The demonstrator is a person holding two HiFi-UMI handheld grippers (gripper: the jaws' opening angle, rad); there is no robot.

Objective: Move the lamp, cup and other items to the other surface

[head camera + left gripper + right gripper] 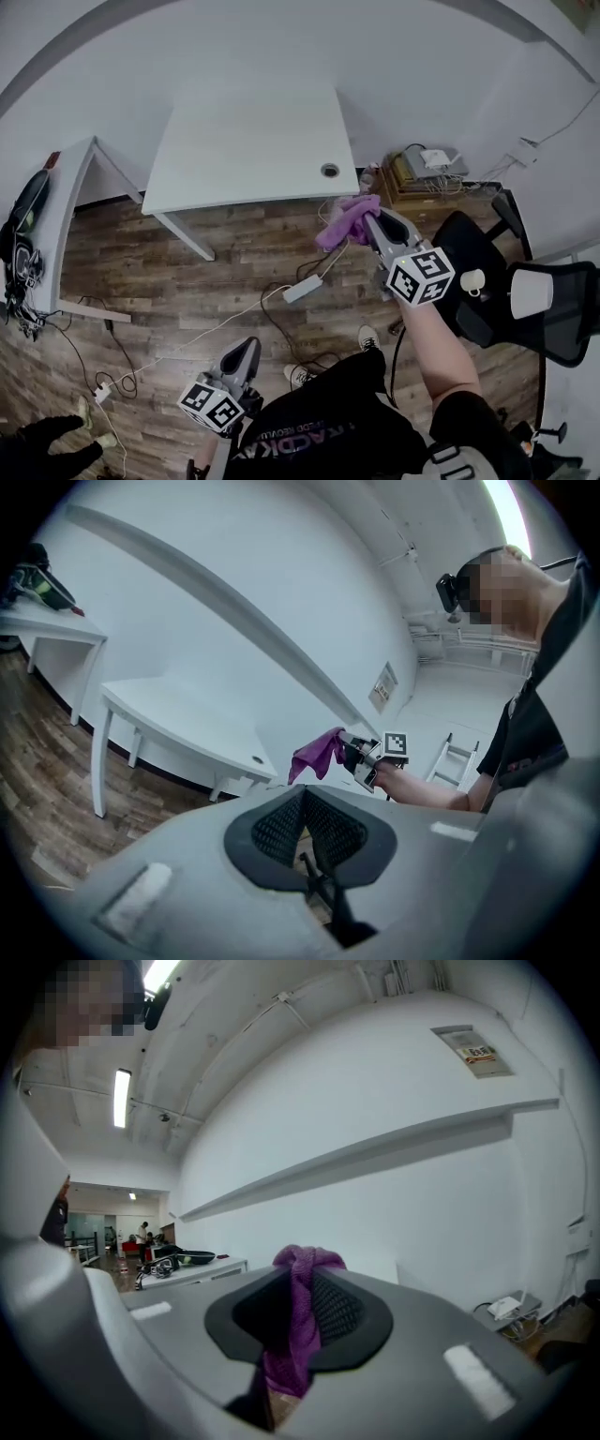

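The right gripper (372, 219) grips a crumpled purple cloth (345, 221), held in the air above the wooden plank floor (234, 272), near the white rectangular table's (253, 141) front corner; the left gripper (246, 347) hangs low, jaws together on nothing.

We see the white table (244, 141) top bare and open from its front edge, with only a grommet hole (329, 171) near the right corner. A cluttered box stack (417, 176) crowds that corner. The black chair (461, 239) blocks the right side. Cables (281, 323) and a power strip (302, 289) lie on the floor, probably loose.
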